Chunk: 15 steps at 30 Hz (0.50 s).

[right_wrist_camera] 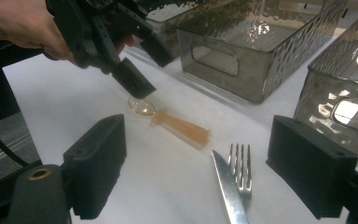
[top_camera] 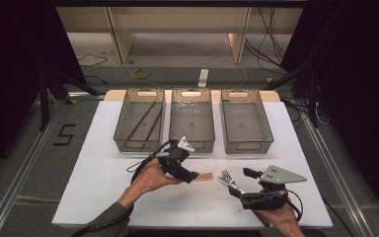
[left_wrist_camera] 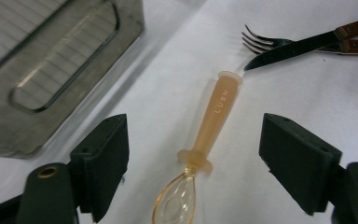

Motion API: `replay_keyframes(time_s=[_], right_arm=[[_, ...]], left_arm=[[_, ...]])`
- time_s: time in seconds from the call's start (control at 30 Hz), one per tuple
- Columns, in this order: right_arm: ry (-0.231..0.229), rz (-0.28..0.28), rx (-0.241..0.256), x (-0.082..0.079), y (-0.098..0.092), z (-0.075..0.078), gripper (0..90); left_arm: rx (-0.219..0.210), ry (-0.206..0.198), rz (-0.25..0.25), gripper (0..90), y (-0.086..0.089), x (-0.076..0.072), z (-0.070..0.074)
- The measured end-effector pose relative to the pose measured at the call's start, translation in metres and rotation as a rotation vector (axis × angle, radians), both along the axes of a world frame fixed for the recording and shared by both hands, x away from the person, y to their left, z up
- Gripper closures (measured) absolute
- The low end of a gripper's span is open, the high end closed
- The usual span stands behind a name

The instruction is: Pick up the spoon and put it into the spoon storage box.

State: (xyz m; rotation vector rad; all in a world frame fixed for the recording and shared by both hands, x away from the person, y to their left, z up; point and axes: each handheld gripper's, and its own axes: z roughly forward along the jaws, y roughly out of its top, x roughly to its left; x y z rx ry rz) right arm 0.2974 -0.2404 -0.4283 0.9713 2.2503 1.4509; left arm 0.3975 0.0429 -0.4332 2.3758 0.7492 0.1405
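Looking down from the high view, I see a white desk [top_camera: 103, 182] standing on a grey floor, with a black "5" marked on the floor [top_camera: 64, 134] to its left, cables [top_camera: 138, 73] trailing beyond the far edge, and pale shelf units against the back wall.

Three clear grey bins sit in a row along the far half of the desk. The left bin [top_camera: 139, 121] holds two thin dark sticks [top_camera: 147, 121] lying lengthwise; I can make out nothing in the middle bin [top_camera: 192, 121] or the right bin [top_camera: 245, 122].

The orange spoon [left_wrist_camera: 205, 144] is translucent plastic, with a thick squared handle stamped with small letters and a clear oval bowl. It lies flat on the desk near the middle, just in front of the bins. My left gripper [top_camera: 191, 175] hangs over its bowl end, jaws wide apart and empty, the spoon between them but not touched.

Just right of the spoon's handle a fork [right_wrist_camera: 240, 168] and a knife [right_wrist_camera: 228, 186] lie crossed, both with brown handles. My right gripper [top_camera: 237, 182] sits by them, jaws spread and holding nothing.
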Motion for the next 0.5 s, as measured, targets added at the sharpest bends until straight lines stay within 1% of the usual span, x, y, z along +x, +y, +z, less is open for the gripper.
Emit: replay_keyframes(time_s=[0.13,0.27,0.37,0.4,0.5], right_arm=[[-0.006,0.006,-0.007,-0.001,0.002,0.001,20.1],[-0.007,0.007,-0.012,-0.001,0.003,0.000,20.1],[-0.006,0.005,-0.009,-0.001,0.002,0.001,20.2],[-0.007,0.004,-0.008,-0.001,0.002,0.001,20.2],[-0.007,0.005,-0.008,-0.001,0.002,0.001,20.2]], left_arm=[[0.017,0.007,-0.025,29.5,-0.005,0.001,-0.008],[0.053,0.016,-0.057,37.1,-0.012,0.002,-0.015],[0.078,0.022,-0.083,43.0,-0.017,0.003,-0.017],[0.082,0.030,-0.085,44.4,-0.019,0.003,-0.018],[0.103,0.034,-0.098,47.9,-0.021,0.006,-0.021]])
